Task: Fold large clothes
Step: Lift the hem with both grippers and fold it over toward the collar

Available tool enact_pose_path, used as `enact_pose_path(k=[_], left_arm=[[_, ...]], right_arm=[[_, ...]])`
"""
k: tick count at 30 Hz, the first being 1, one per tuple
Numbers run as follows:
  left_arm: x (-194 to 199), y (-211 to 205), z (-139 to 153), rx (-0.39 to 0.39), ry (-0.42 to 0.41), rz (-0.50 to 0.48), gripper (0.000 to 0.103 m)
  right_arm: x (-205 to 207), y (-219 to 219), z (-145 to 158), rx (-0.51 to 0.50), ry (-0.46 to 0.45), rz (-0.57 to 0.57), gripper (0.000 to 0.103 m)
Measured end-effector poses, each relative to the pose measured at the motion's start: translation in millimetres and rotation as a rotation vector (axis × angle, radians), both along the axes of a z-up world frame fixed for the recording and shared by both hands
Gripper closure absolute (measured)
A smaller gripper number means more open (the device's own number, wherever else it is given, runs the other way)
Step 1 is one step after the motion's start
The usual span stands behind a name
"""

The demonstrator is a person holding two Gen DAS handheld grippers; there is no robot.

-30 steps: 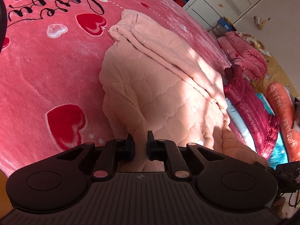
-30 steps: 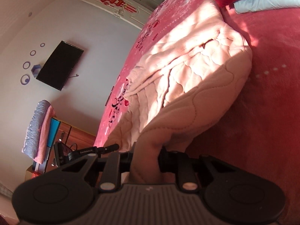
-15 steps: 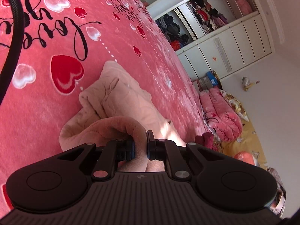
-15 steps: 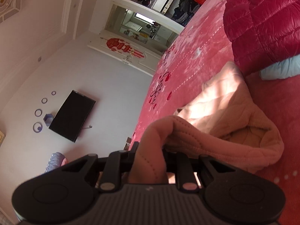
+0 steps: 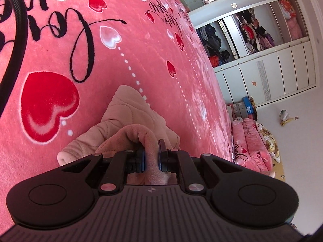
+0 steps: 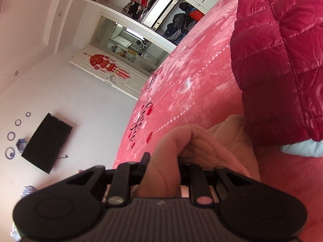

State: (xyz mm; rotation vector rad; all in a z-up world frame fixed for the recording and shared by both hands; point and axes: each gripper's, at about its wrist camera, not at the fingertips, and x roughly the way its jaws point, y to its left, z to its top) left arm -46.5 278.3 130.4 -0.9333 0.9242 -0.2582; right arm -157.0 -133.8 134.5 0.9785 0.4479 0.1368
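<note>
Pink quilted garment (image 5: 129, 119) lies bunched on the heart blanket (image 5: 161, 64); left gripper (image 5: 151, 157) and right gripper (image 6: 161, 169) each pinch a fold of it; a thick fold might slip out and flop crooked.

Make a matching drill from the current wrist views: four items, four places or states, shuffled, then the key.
Items
1. peach quilted garment
2. red puffer jacket
3. black TV
4. folded pink blankets

Places or states
A. mounted on the white wall
B. piled on the floor beside the bed
C. pinched in both the left gripper and the right gripper
D. lying on the bed, untouched by either gripper

Pairs: 1-C, 2-D, 3-A, 4-B
</note>
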Motion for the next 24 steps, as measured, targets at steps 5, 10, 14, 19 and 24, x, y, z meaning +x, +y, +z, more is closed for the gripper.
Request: enact_pose_path(k=[5, 10, 14, 19, 24], left_arm=[[19.2, -3.3, -11.5, -0.004, 0.028, 0.012, 0.091], [25.3, 2.4, -20.6, -0.041, 0.029, 0.028, 0.084], [13.6, 11.4, -12.9, -0.063, 0.005, 0.043, 0.082], [3.2, 25.6, 4.8, -0.045, -0.071, 0.134, 0.054], [-4.2, 42.6, 25.5, 0.037, -0.114, 0.183, 0.05]], right_arm=[[23.0, -6.7, -19.4, -0.008, 0.051, -0.004, 0.085], [33.6, -11.3, -34.1, 0.011, 0.091, -0.003, 0.084], [31.5, -14.5, -37.0, 0.037, 0.093, 0.002, 0.08], [30.3, -19.6, -30.2, 0.083, 0.066, 0.0, 0.052], [25.8, -20.9, -10.8, 0.063, 0.013, -0.01, 0.029]])
